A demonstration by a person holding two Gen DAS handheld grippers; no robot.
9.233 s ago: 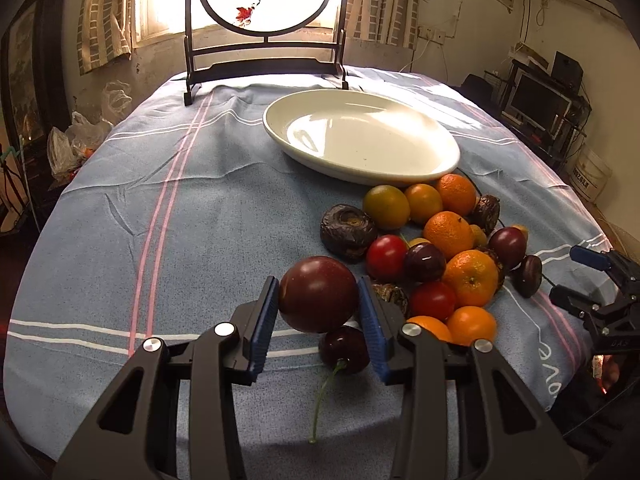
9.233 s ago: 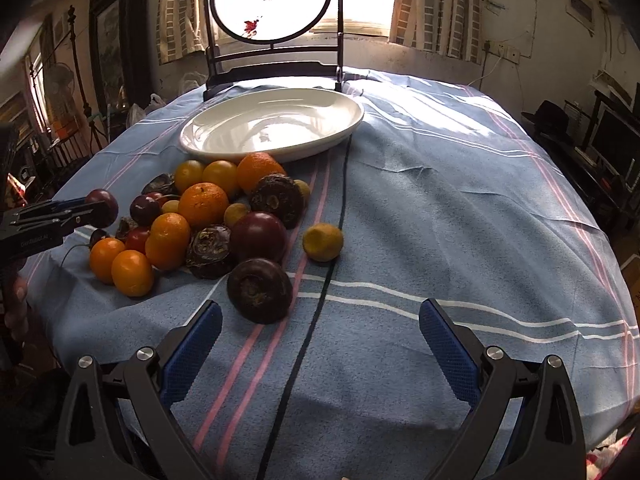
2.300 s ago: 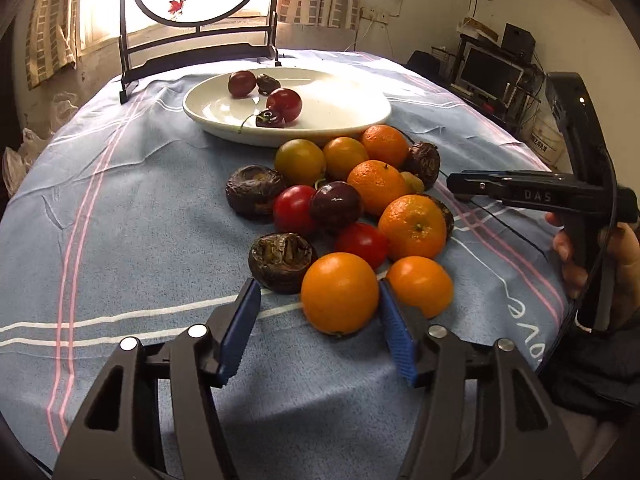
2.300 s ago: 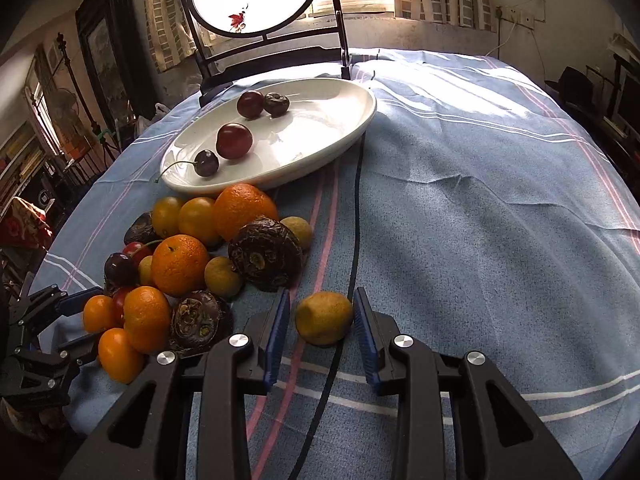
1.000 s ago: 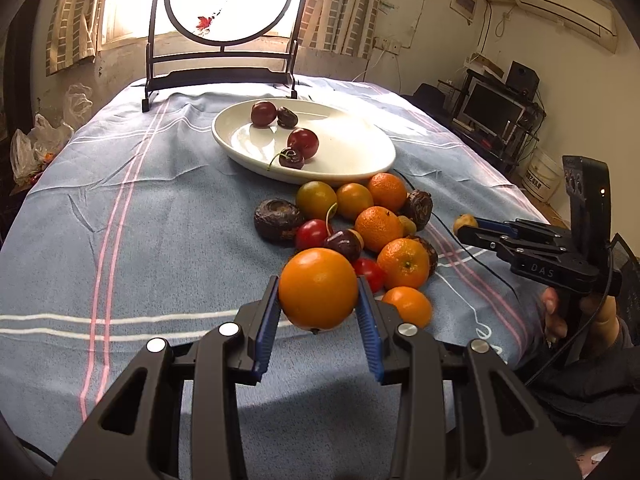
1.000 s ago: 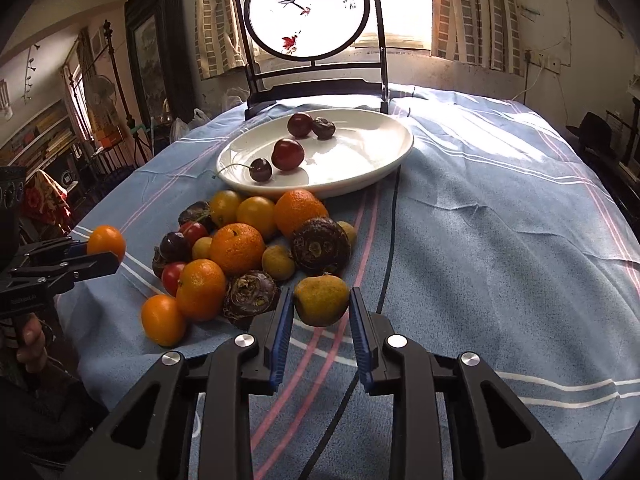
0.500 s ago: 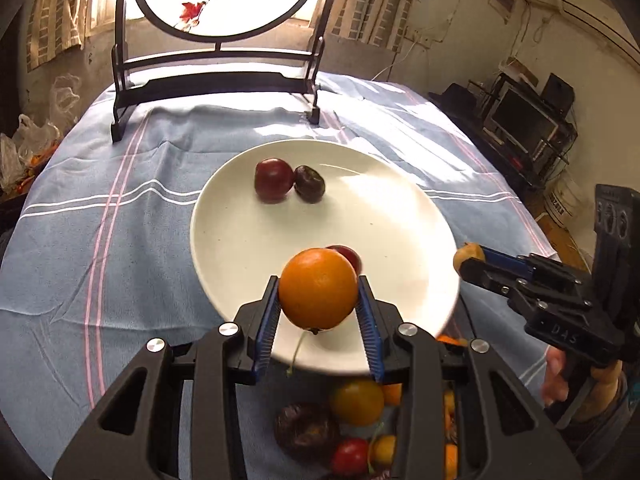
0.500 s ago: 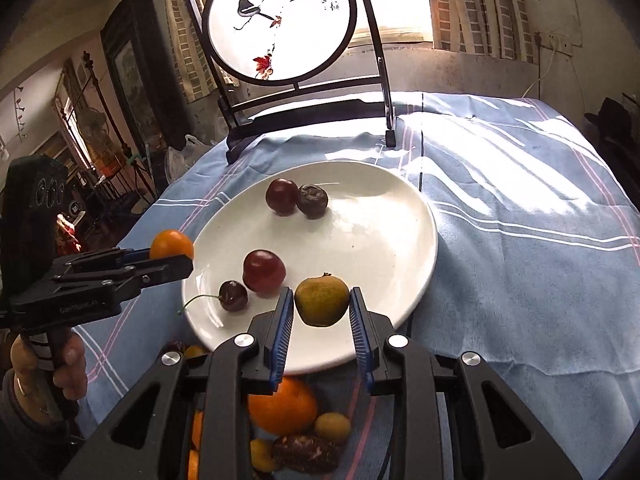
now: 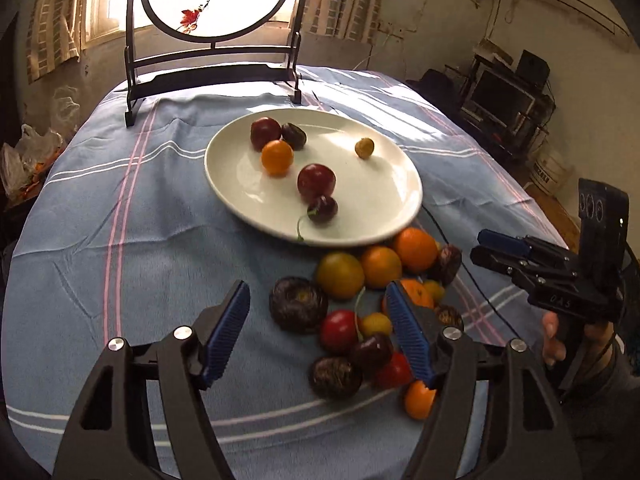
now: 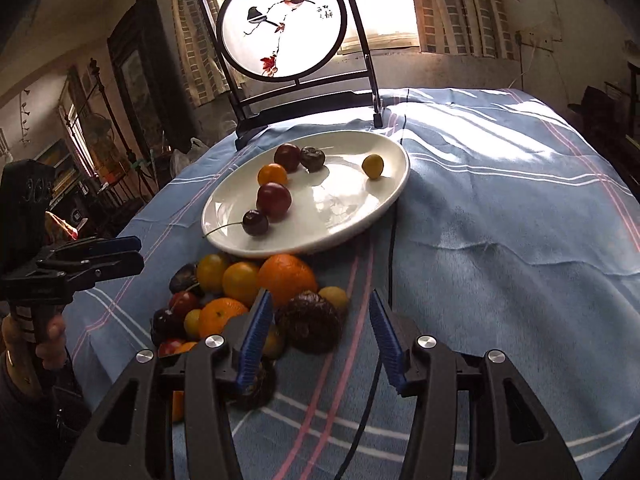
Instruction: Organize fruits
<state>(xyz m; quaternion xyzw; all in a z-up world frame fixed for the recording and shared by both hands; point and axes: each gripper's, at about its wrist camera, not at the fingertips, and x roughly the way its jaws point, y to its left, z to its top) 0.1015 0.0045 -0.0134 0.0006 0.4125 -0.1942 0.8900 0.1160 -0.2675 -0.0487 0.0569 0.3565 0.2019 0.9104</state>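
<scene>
On the blue striped tablecloth (image 9: 120, 208), white plate (image 9: 248, 196) holds fruit; both hand-held grippers (image 9: 320, 332) (image 10: 318, 334) gape, empty.

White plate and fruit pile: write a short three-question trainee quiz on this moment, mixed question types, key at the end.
1. True or false: the left gripper holds an orange.
2. How many fruits lie on the white plate? A) four B) six C) eight
3. Fill in: the small yellow fruit on the plate lies ____ from the other fruits there.

Key: 1 false, both grippers are open and empty, the right gripper too. 2 B. 3 apart.
</scene>
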